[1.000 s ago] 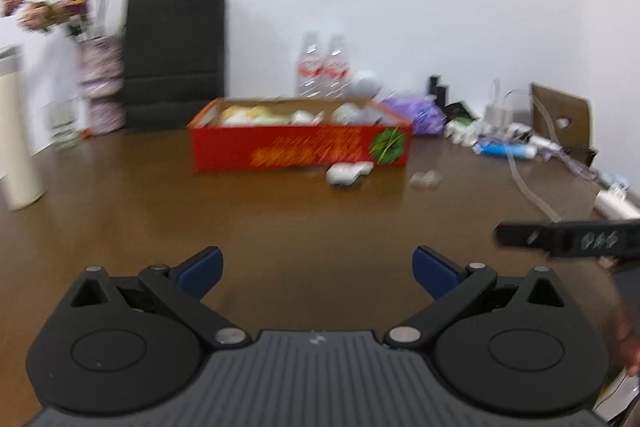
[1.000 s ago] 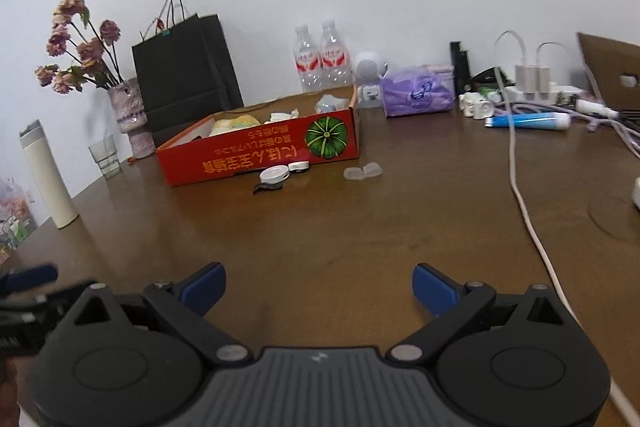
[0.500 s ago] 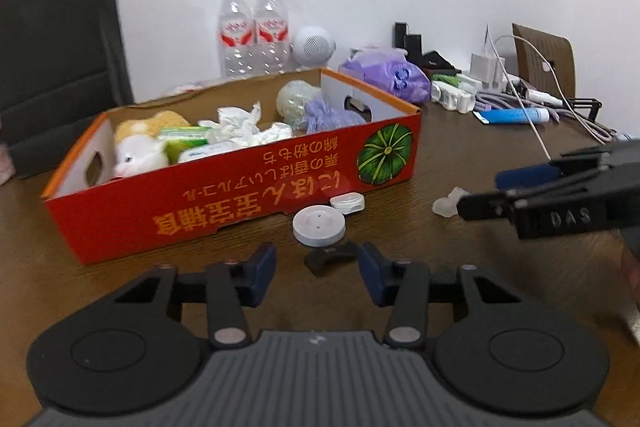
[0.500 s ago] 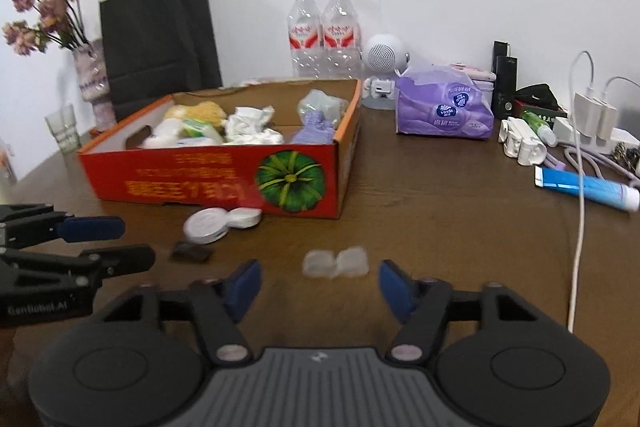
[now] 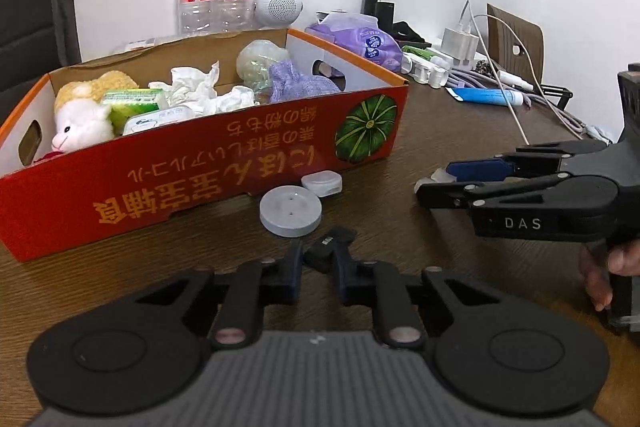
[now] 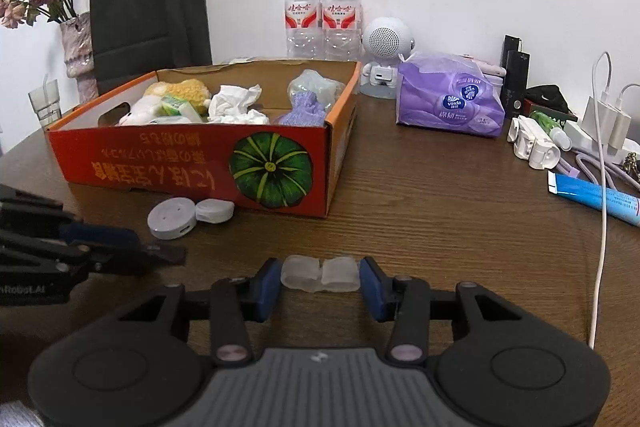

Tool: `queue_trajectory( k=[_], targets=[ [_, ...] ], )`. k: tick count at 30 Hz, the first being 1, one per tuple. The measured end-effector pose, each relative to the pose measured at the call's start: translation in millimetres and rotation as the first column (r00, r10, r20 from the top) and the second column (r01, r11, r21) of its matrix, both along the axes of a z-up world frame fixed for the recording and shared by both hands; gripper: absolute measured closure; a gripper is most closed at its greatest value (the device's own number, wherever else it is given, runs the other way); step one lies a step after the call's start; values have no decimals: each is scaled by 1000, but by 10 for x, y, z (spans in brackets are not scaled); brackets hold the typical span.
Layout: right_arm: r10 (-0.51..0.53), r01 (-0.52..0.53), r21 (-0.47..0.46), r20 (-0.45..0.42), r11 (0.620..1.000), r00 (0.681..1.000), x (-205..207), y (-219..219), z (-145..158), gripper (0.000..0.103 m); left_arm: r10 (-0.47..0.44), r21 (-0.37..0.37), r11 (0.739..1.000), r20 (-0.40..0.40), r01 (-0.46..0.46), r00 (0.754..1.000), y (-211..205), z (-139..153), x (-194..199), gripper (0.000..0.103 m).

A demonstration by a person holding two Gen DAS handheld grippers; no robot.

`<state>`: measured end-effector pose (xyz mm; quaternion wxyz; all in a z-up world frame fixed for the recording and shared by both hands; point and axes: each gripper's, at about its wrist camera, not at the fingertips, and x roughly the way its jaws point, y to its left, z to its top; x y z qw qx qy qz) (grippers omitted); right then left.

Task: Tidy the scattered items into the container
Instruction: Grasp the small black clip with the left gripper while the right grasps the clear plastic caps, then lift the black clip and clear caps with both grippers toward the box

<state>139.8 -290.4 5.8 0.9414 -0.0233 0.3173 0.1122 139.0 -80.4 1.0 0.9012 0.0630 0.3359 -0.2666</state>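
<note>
A red cardboard box (image 5: 224, 151) (image 6: 192, 163) holds a plush toy, tissues and other items. In front of it lie a grey round disc (image 5: 291, 209) (image 6: 172, 217) and a small white case (image 5: 322, 183) (image 6: 214, 211). My left gripper (image 5: 318, 263) is shut on a small black object (image 5: 330, 245) on the table. My right gripper (image 6: 320, 281) is shut on a clear plastic piece (image 6: 319, 274) on the table. The right gripper also shows in the left wrist view (image 5: 440, 183). The left gripper also shows in the right wrist view (image 6: 160, 251).
Behind the box stand two water bottles (image 6: 322, 11), a white speaker (image 6: 386, 55), a purple tissue pack (image 6: 450, 95) and a black bag (image 6: 148, 7). To the right are chargers, cables (image 6: 600, 219) and a blue tube (image 6: 596, 197). A vase (image 6: 78, 51) and a glass (image 6: 45, 103) stand at the left.
Both grippers moved forward to the items in front of the box and closed: the left on the black object, the right on the clear plastic piece.
</note>
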Motion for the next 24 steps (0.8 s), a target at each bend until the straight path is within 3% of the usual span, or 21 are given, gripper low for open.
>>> queue_trajectory(
  k=[6, 7, 8, 9, 15, 17, 19, 24],
  targets=[
    [1, 0, -12, 8, 1000, 1000, -8, 13, 8, 71, 3, -9, 1000, 24, -3, 1000, -69, 20, -152, 88],
    [2, -2, -20, 16, 1000, 1000, -25, 23, 12, 78, 13, -8, 1000, 33, -13, 999, -75, 31, -205, 88],
    [4, -4, -25, 29, 1000, 1000, -47, 35, 22, 92, 27, -4, 1000, 46, -27, 999, -77, 47, -268, 88],
    [10, -9, -24, 34, 1000, 999, -67, 48, 33, 94, 43, 4, 999, 66, -43, 997, -74, 67, -340, 88],
    [43, -43, -19, 30, 999, 999, -213, 174, 61, 96, 173, -32, 985, 124, -171, 977, 121, 177, -875, 88],
    [58, -57, -22, 42, 998, 997, -361, 275, 96, 96, 230, -51, 973, 125, -226, 965, 229, 209, -1058, 88],
    [76, -78, 37, 49, 996, 996, -536, 333, 148, 96, 290, -66, 957, 131, -283, 948, 341, 250, -1215, 88],
    [98, -108, 115, 90, 987, 991, -1091, 539, 235, 98, 432, -39, 900, 216, -435, 876, 510, 317, -1565, 88]
  ],
)
